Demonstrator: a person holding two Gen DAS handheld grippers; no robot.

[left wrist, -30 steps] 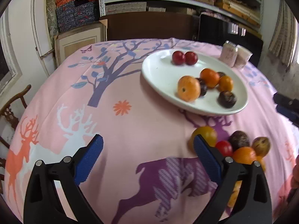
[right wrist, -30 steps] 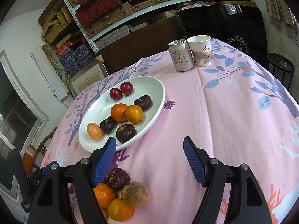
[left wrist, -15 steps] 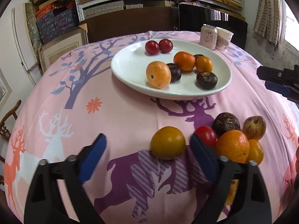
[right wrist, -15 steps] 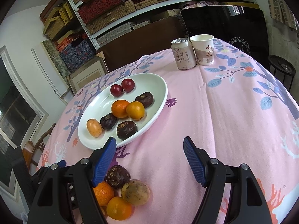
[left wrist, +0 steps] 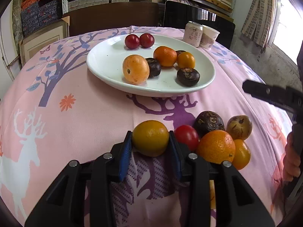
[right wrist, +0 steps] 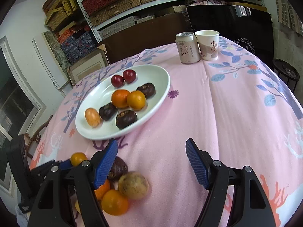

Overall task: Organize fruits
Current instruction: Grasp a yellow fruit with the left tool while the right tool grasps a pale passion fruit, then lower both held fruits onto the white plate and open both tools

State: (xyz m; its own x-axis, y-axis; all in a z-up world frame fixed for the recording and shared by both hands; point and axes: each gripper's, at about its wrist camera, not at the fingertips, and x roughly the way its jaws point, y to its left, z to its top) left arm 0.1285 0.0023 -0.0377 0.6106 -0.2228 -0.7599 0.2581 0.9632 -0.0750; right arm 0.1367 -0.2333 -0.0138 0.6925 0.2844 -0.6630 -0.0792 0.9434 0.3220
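pink deer-print tablecloth (left wrist: 85, 117) under white plate (left wrist: 106, 64); shelves (right wrist: 117, 5) behind

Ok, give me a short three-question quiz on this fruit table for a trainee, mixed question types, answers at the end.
1. True or false: the left gripper has its fingers closed on a yellow-orange fruit.
2. How many red fruits lie on the white plate? A) one B) two C) four
3. Fill in: beside the drink can stands a paper ____.

Key: 1 true. 2 B, the two red fruits at the far side. 3 cup. The right gripper is open and holds nothing.
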